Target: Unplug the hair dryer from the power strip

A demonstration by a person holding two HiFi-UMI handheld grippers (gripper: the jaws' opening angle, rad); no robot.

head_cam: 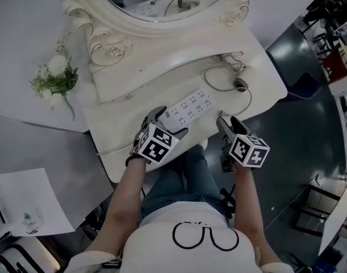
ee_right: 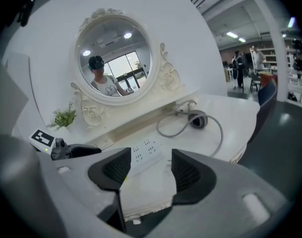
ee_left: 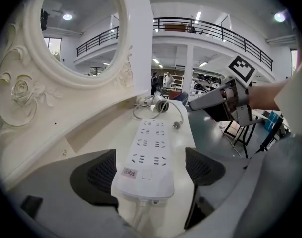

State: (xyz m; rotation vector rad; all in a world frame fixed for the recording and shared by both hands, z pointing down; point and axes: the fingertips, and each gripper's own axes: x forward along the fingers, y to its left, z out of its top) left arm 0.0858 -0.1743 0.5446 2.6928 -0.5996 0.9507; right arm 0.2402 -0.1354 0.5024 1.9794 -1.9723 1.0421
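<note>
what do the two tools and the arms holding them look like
Both the left tool and right tool have grey bodies, black mesh-textured pads and a white cube with black square markers. The forearms are bare; the person wears a white short-sleeved shirt.

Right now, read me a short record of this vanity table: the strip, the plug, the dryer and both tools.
power strip: lies flat on the white table, no socket in use
plug: loose on the table beyond the strip's far end
hair dryer: at the back right near the mirror base, cord looped beside it
left tool: astride the strip's near end, a gap showing at one pad
right tool: open, empty, by the table's near edge
task state: already unplugged
</note>
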